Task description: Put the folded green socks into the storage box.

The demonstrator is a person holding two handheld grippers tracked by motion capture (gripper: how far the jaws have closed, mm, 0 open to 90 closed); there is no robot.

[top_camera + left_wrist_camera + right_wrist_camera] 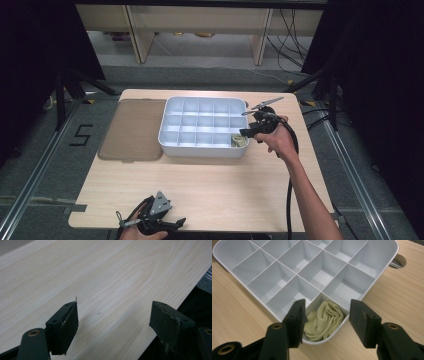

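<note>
Right now we see the right gripper (325, 317) with its jaws apart and nothing pressed between them, poised just above the near right corner compartment of the white divided tray (172, 107). A pale yellow-green folded cloth (325, 320) lies bunched inside that corner cell — free of the pads, which stand to either side of it. Down at the table's near edge, our left gripper (113, 320) rests with its jaws wide apart over bare wooden tabletop (112, 277). A brown tinted lid (132, 130) lies flat just left of the tray.
</note>
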